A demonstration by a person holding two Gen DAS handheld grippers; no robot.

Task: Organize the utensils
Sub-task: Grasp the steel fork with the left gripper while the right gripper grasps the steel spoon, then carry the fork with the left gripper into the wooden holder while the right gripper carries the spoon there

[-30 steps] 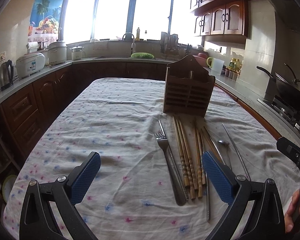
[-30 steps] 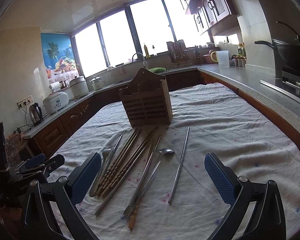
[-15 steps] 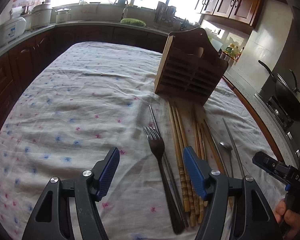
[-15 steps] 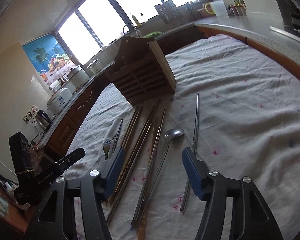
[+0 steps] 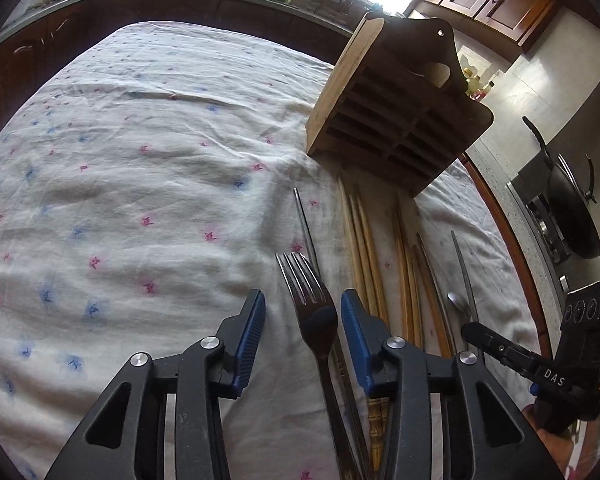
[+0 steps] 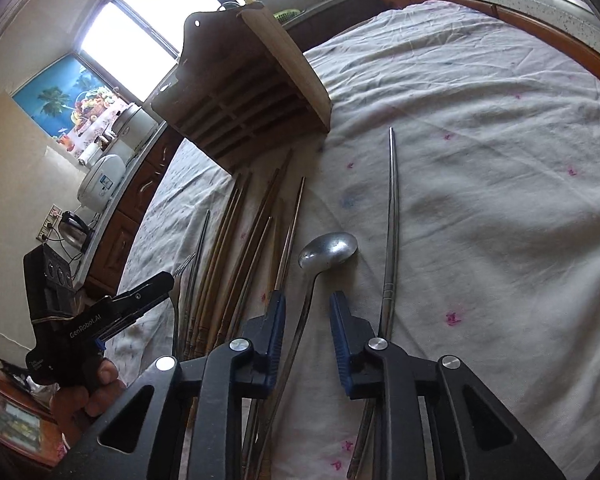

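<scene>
A metal fork lies on the cloth-covered table, its neck between the open jaws of my left gripper, which hangs low over it without touching. A metal spoon lies with its handle between the open jaws of my right gripper. Wooden chopsticks and metal chopsticks lie in a row beside them. The wooden utensil holder stands just beyond the row; it also shows in the right wrist view.
A wok sits on the stove at the right. A rice cooker and a kettle stand on the counter at the left. The other gripper shows at each view's edge.
Both grippers have dropped towards the table and narrowed their jaws. The left one now straddles the fork, the right one the spoon handle.
</scene>
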